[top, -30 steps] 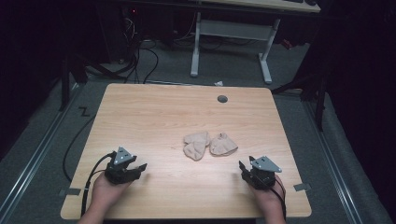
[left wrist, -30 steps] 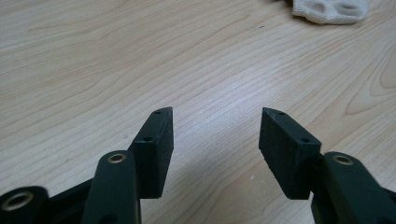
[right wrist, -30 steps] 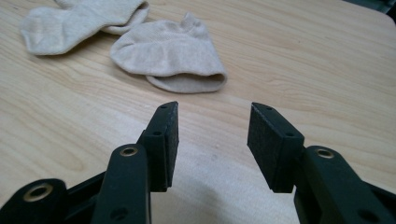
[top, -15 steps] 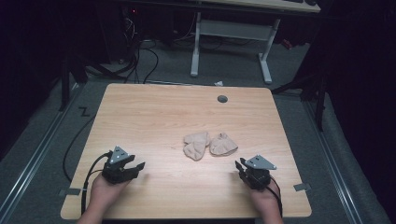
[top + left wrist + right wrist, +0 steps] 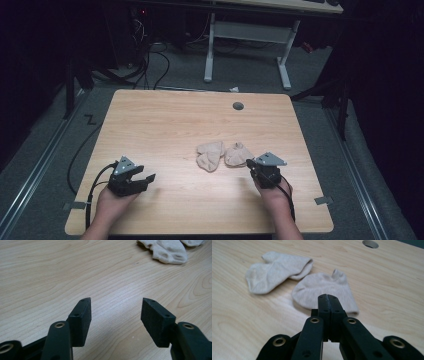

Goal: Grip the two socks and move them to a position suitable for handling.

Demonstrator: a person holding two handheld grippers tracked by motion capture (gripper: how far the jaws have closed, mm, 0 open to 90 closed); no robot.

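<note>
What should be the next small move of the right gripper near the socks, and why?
Probably open the jaws first. The right gripper has just closed with nothing between its jaws, and it points at the nearer beige sock, which lies flat and untouched on the table. Shut jaws cannot take the fabric.

Right claw [image 5: 328, 298] hides nearer sock's [image 5: 322, 288] front edge; second sock [image 5: 167, 251] cut off.
</note>
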